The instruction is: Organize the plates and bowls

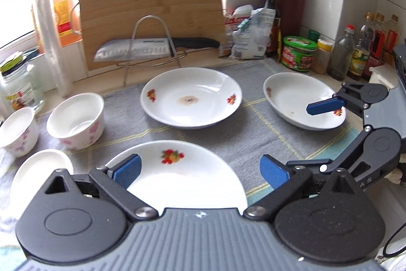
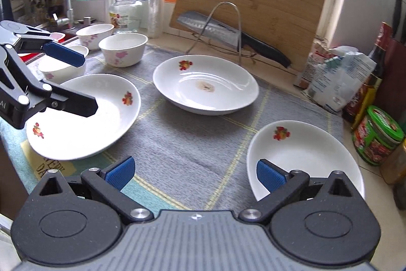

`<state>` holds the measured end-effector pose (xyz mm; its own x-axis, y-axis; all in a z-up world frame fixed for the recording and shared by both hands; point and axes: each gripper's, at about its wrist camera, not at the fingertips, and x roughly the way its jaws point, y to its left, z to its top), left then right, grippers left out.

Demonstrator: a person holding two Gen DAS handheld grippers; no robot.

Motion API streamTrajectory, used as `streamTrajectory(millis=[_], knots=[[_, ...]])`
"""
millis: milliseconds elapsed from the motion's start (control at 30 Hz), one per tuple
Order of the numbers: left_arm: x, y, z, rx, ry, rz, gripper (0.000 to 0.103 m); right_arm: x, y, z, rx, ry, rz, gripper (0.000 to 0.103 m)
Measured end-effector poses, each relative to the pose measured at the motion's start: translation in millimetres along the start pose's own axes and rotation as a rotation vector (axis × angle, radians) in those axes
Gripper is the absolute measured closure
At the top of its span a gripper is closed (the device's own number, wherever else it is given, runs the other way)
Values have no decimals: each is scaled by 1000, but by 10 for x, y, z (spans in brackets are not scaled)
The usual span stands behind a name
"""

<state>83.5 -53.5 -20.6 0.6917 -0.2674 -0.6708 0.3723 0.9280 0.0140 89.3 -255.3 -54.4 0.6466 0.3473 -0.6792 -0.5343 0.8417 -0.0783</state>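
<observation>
3 white plates with fruit prints lie on a grey mat (image 2: 192, 144) that covers the tabletop. The middle plate (image 1: 190, 97) sits toward the back edge, just in front of a wire rack (image 1: 152, 42) that carries a knife (image 1: 152, 48) and a leaning cutting board (image 1: 149, 4). The near-left plate (image 1: 182, 174) lies at the front edge, and the right plate (image 1: 302, 99) lies toward the right edge, near a green-lidded tub (image 1: 299, 52) and some bottles (image 1: 365, 50).

The left gripper (image 1: 200, 170) hovers over the near-left plate with its fingers (image 1: 127, 170) spread wide, holding nothing. The right gripper (image 2: 195, 174) hovers at the near rim of the right plate (image 2: 304, 156), its fingers (image 2: 270, 175) also spread wide and empty; 1 of them overlaps that plate's rim in the right wrist view, though contact cannot be told.

3 bowls stand at the left edge: a flowered bowl (image 1: 76, 120) on the mat, a second bowl (image 1: 17, 130) beside it, and a third bowl (image 1: 41, 173) nearer the front.
</observation>
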Motion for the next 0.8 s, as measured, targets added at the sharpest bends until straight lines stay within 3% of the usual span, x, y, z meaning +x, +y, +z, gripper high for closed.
streamTrajectory(millis=[233,367,467,800], knots=[[-280,262,-421,-144,68,153,4,272,110,78,-8,32,126,0],[-380,369,-660,-142,92,187,4,306,118,205,42,25,170,0],[-337,417,-803,-106,115,178,4,396,196,292,58,58,176,0],[-48,462,-970,-5,151,47,1,769,531,409,67,199,227,0]])
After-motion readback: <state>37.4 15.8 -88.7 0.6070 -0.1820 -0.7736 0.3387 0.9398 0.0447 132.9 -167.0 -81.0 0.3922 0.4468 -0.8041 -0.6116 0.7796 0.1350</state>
